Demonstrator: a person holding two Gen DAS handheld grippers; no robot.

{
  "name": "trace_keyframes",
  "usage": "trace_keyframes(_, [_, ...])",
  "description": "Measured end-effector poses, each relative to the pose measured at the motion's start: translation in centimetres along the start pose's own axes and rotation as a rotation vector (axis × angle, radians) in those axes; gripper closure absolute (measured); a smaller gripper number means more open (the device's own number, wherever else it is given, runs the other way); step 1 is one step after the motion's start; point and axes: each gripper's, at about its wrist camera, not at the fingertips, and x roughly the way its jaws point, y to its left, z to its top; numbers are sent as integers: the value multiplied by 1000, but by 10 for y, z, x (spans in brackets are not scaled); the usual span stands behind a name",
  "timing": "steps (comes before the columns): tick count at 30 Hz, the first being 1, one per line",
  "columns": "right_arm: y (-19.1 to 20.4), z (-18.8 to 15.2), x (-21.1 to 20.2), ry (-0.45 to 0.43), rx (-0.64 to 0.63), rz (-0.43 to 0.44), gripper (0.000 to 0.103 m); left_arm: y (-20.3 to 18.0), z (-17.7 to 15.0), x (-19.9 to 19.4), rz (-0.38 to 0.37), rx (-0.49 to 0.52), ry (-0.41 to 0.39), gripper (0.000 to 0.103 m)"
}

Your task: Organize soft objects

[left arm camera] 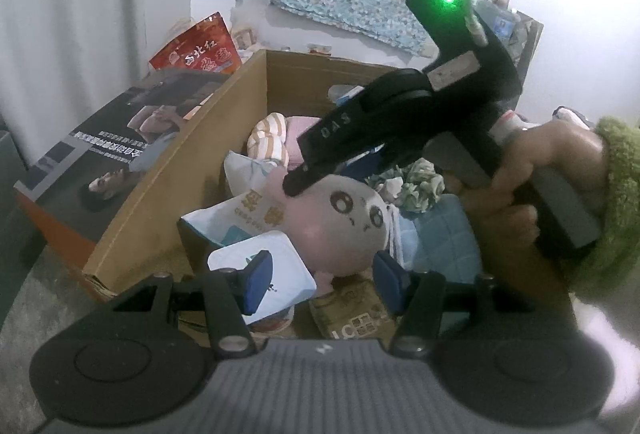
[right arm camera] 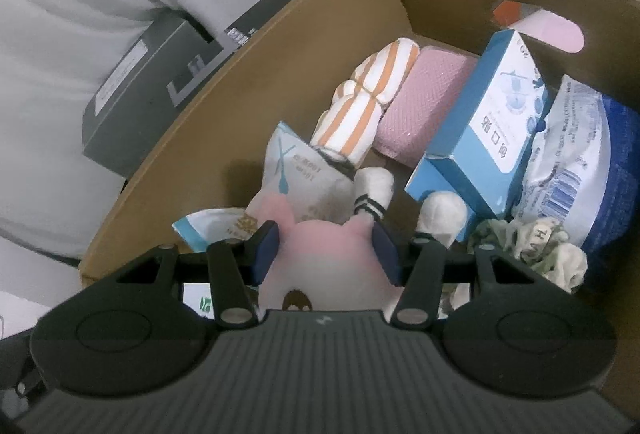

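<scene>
A pink plush toy (left arm camera: 344,230) with a drawn face lies among soft things in an open cardboard box (left arm camera: 224,138). My right gripper (left arm camera: 298,184), held by a hand in a green sleeve (left arm camera: 616,194), reaches down from the upper right onto the toy's head. In the right wrist view, the right gripper (right arm camera: 326,254) has both blue pads pressed against the pink plush toy (right arm camera: 324,278). My left gripper (left arm camera: 323,284) hovers low at the near end of the box. Its pads stand apart and grip nothing, with the toy's lower end just beyond them.
The cardboard box (right arm camera: 280,74) also holds an orange-striped cloth roll (right arm camera: 360,106), a pink pad (right arm camera: 420,102), a blue carton (right arm camera: 492,126), a white-and-blue packet (right arm camera: 568,154) and crumpled patterned cloth (right arm camera: 532,246). A white pouch (left arm camera: 280,266) lies behind my left finger. A grey box (right arm camera: 152,90) stands outside.
</scene>
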Motion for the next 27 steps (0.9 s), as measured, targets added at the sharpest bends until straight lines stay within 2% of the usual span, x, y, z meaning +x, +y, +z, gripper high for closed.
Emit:
trace_keyframes(5, [1,-6,-11,52,-60,43,50,0,1,1,-11,1,-5,46])
trace_keyframes(13, [-8,4,-15,47,14,76,49,-4,7,8,-24,1,-3,46])
trace_keyframes(16, [-19,19,-47,-49,60,96,50,-5,8,6,-29,5,-17,46])
trace_keyframes(18, [-29,34,-71,-132,90,52,50,-5,8,5,-28,7,-26,46])
trace_keyframes(20, [-37,46,-82,-171,113,23,49,-5,9,4,-28,4,-34,46])
trace_keyframes(23, [-42,64,-77,-187,124,-6,52,-4,11,4,-25,-3,-40,46])
trace_keyframes(27, [-42,83,-44,-151,121,-28,56,-5,11,6,-17,-5,-30,46])
